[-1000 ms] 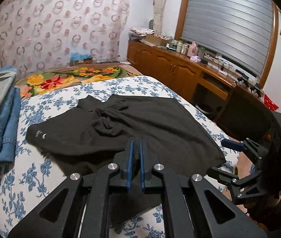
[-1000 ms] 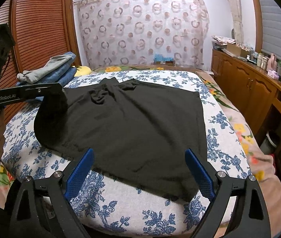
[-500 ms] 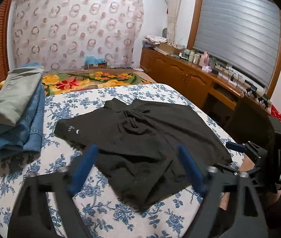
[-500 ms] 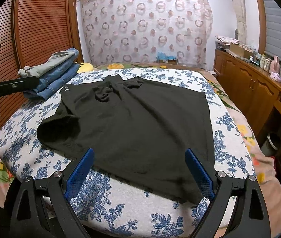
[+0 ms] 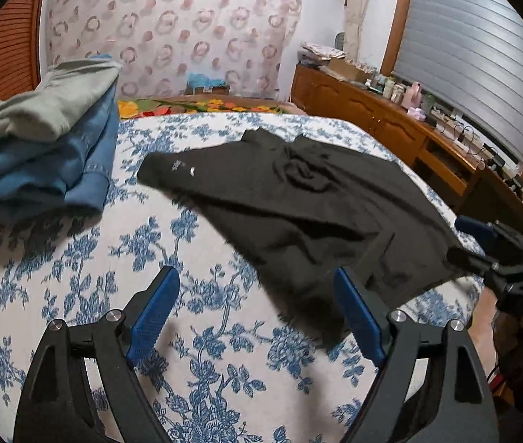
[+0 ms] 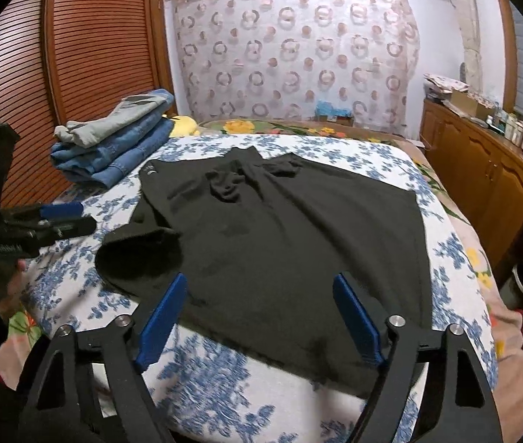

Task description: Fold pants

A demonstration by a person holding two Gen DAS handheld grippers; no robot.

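Left wrist view: left hand-held gripper (image 5: 257, 312) open, nothing between its jaws, above bare bed (image 5: 77, 277) beside the pants' (image 5: 298, 203) near hem, probably lining up a corner grab. Folded jeans (image 5: 40, 170) stacked at the bed's left edge, clear of the work. Right wrist view: right hand-held gripper (image 6: 261, 317) with jaws closing, empty, over the pants' (image 6: 280, 236) near edge. No containers in use.

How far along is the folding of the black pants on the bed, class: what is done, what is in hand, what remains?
Done: the black pants lie spread on the bed, one near corner flopped over, and other clothes sit stacked aside. In hand: nothing; the left gripper is open and the right gripper is closing above the near hem. Left: apparently every fold.
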